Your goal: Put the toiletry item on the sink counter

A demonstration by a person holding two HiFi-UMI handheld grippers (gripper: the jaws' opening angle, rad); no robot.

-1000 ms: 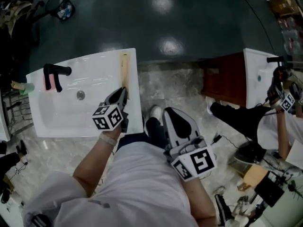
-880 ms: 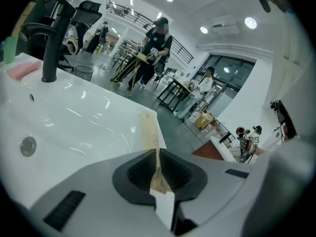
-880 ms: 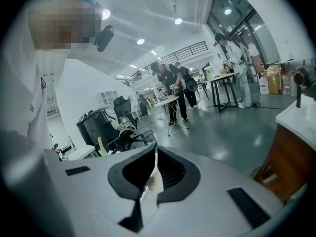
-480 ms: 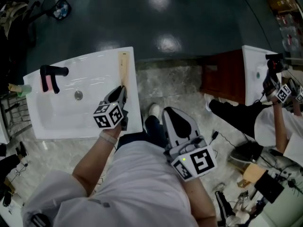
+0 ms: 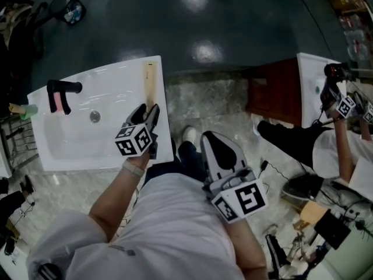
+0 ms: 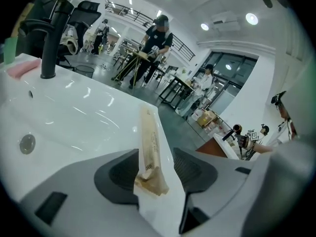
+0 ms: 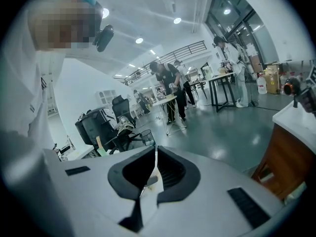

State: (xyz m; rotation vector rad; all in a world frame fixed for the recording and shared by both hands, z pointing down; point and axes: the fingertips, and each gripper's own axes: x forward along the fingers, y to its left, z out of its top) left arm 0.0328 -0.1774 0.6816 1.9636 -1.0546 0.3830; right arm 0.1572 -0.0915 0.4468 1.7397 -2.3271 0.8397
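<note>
The toiletry item, a long tan paper-wrapped stick, lies along the right rim of the white sink. My left gripper sits at the item's near end with its jaws opening. In the left gripper view the item rests on the rim between the parted pads of the left gripper, and neither pad presses on it. My right gripper hangs over the floor by my legs. The right gripper view shows the right gripper with its jaws together and nothing held.
A black faucet and a pink item stand at the sink's far left, with the drain in the basin. At the right are a wooden cabinet, a second sink and another person.
The left gripper's jaws have parted and let go of the toiletry item, which stays lying on the sink rim. The right gripper has not moved.
</note>
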